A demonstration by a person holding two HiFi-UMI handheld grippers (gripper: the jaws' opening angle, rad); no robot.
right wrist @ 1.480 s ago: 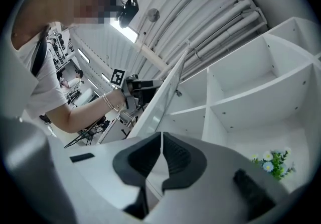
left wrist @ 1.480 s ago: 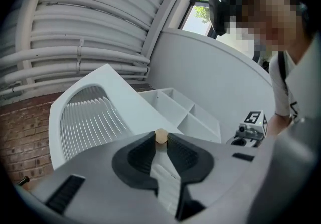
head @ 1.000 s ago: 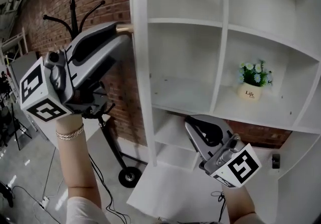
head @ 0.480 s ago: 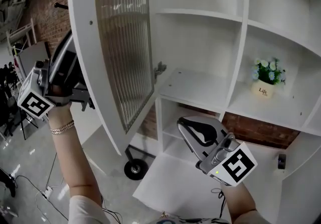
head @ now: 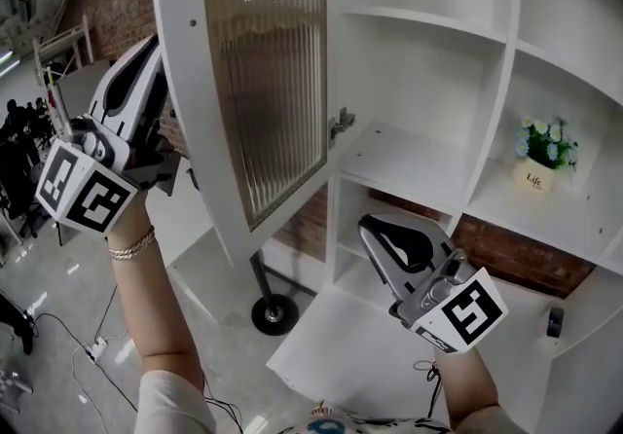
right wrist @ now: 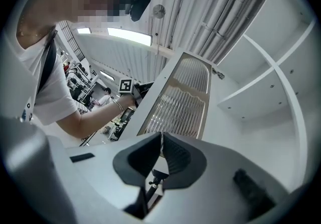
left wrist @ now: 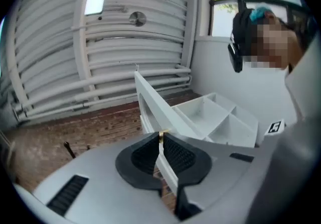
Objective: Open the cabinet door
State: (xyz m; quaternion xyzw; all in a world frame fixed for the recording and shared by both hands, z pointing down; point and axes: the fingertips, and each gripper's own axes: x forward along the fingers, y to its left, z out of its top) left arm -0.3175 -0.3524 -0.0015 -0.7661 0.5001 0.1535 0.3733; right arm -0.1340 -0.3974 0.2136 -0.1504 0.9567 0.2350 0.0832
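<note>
The small gold knob (left wrist: 161,134) of the white ribbed-glass cabinet door (head: 263,82) is pinched by the closing left gripper (left wrist: 160,140). The right gripper (right wrist: 161,137) is held with jaws together, empty.

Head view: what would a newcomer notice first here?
The ribbed-glass cabinet door stands wide open across the upper left, with the left tool behind its edge, jaws closing on the small brass knob. At lower right, the right tool hangs shut and empty below the white shelves, where a small pot of flowers sits at far right.

small flower pot (head: 538,167) on white cabinet shelf (head: 409,162)
</note>
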